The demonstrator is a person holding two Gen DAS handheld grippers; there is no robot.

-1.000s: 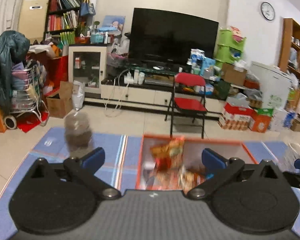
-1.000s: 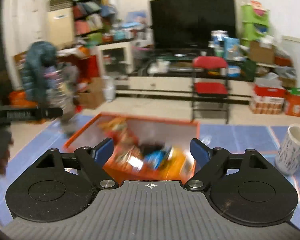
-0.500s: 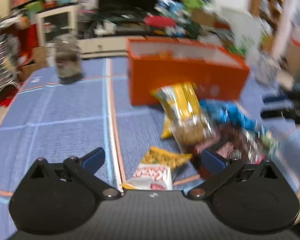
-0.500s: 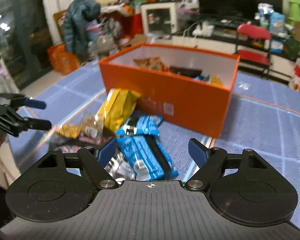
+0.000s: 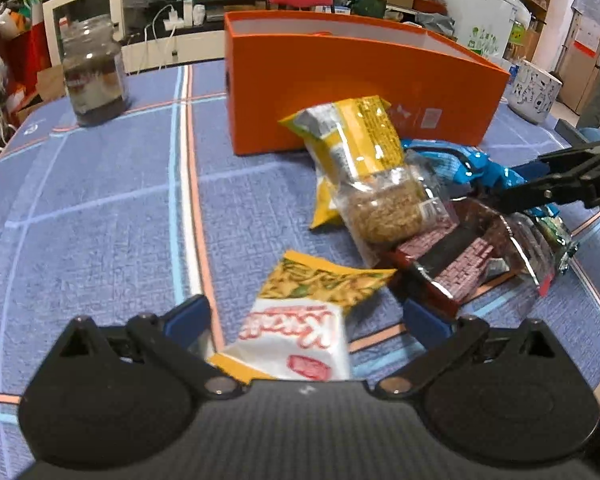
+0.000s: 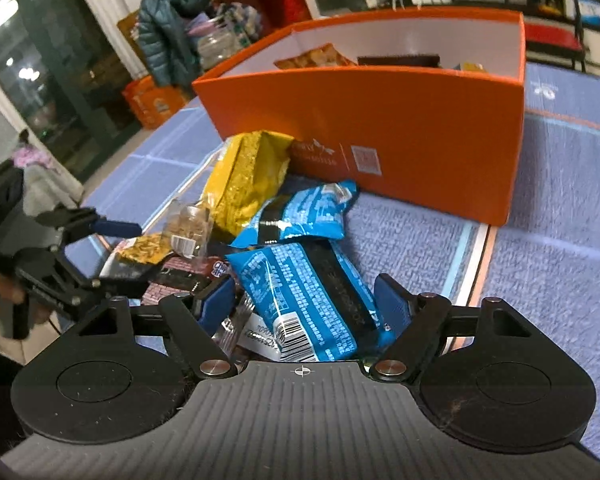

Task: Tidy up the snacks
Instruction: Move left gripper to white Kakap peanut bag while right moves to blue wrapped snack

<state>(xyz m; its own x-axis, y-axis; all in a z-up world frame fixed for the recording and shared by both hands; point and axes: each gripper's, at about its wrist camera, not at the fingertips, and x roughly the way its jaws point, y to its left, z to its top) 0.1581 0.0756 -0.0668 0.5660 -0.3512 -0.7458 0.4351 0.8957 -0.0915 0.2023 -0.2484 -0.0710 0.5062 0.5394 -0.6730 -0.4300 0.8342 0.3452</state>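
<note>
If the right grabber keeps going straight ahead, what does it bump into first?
Most likely the blue snack packet lying between the right gripper's closing jaws, not yet pinched. Beyond it comes a second blue packet, then the orange box. Depth is hard to judge.

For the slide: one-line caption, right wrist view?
Right gripper closing around a blue snack packet lying before the orange box.

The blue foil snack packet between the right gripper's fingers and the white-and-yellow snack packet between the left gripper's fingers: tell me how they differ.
The blue foil snack packet is blue with a black band; the white-and-yellow snack packet is white with red lettering and a yellow patterned top. The blue foil snack packet lies on other wrappers; the white-and-yellow snack packet lies mostly on the blue checked tablecloth. Both are sealed and outside the orange cardboard box.
</note>
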